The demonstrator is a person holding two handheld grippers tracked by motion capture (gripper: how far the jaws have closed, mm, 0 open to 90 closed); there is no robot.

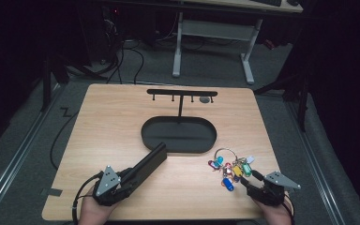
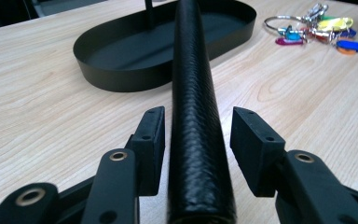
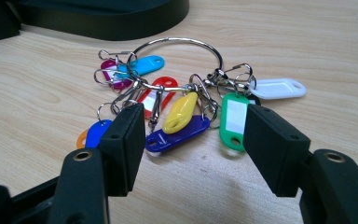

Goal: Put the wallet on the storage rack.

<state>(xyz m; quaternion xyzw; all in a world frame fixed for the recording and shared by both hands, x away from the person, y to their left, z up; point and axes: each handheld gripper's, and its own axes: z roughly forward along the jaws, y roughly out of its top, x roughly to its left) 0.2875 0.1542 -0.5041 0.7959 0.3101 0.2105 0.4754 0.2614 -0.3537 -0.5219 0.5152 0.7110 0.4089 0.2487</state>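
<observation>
Lying at lower left of the high view on the light wooden table (image 1: 108, 122), the long black textured case (image 1: 146, 164) sits between the left gripper (image 1: 132, 174)'s parted jaws, pads clear of it, its far end reaching the black oval tray (image 1: 178, 136). At lower right, the right gripper (image 1: 244, 183) gapes before the metal ring of coloured key tags (image 1: 229, 166), gripping nothing.

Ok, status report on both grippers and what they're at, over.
Left gripper open around black case, pads off it. Right gripper open, just short of key ring. Black tray beyond, nothing blocking.
</observation>
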